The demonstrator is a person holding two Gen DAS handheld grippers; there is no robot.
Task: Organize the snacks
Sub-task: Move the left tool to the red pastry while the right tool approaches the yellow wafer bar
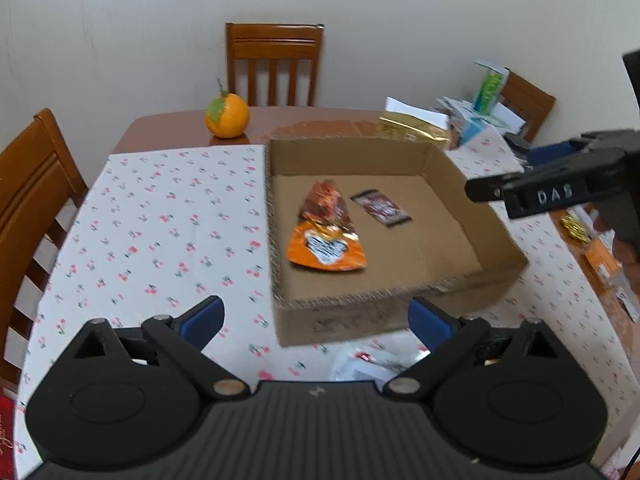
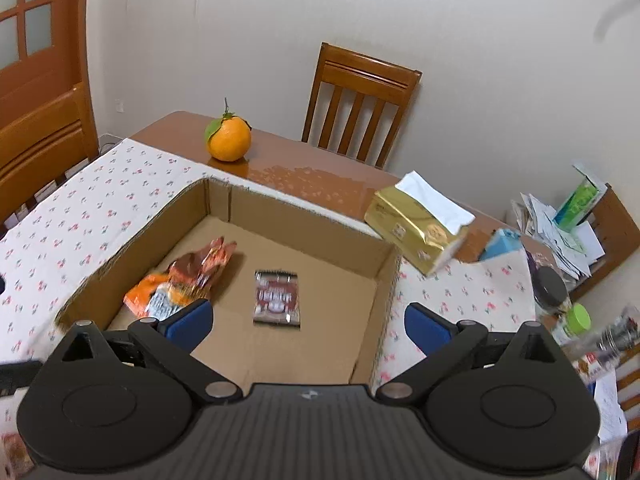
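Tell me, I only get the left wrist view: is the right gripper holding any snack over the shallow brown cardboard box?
Observer: No. The right gripper is open above the shallow brown cardboard box, with nothing between its blue pads.
Operator: Anything beyond the gold tissue pack that I'm missing?
Observer: Yes, a dark-lidded jar and a green-capped container stand near the table's right edge.
Operator: And the dark red flat snack packet?
Observer: It lies flat on the box floor just ahead of the open right gripper, and neither pad touches it.
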